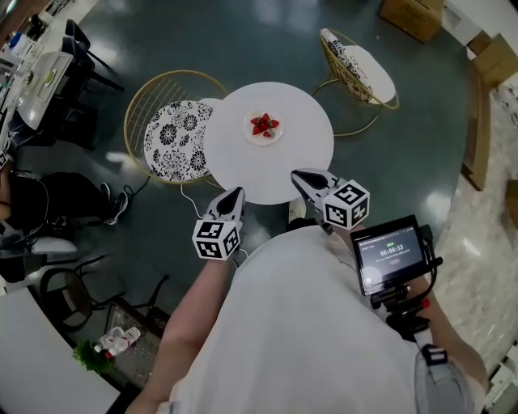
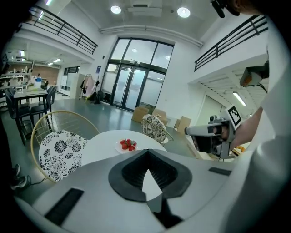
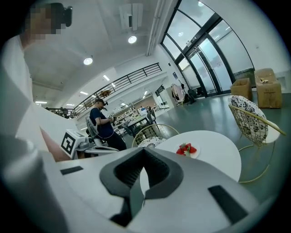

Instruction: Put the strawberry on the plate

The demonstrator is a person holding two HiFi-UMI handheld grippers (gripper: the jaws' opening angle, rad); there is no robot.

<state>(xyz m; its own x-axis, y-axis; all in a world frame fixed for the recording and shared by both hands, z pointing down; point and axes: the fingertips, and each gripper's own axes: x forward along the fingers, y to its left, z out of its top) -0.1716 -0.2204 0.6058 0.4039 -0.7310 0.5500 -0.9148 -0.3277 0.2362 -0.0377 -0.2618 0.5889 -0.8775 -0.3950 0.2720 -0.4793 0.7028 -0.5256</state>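
Observation:
Several red strawberries [image 1: 265,124] lie together on a small white plate [image 1: 276,138] in the middle of a round white table [image 1: 299,158]. Both grippers hover at the table's near edge, well short of the plate. My left gripper [image 1: 235,195] is shut with nothing in it, and so is my right gripper [image 1: 298,175]. In the left gripper view the strawberries [image 2: 128,144] show beyond the shut jaws [image 2: 148,152], with the right gripper [image 2: 200,132] off to the side. The right gripper view has the strawberries [image 3: 187,149] past its shut jaws [image 3: 144,150].
A wire chair with a floral cushion [image 1: 174,137] stands left of the table, a second chair [image 1: 360,65] at the far right. Cardboard boxes [image 1: 413,14] sit beyond. A handheld screen [image 1: 388,252] is by my right hand. A person [image 3: 102,123] stands in the background.

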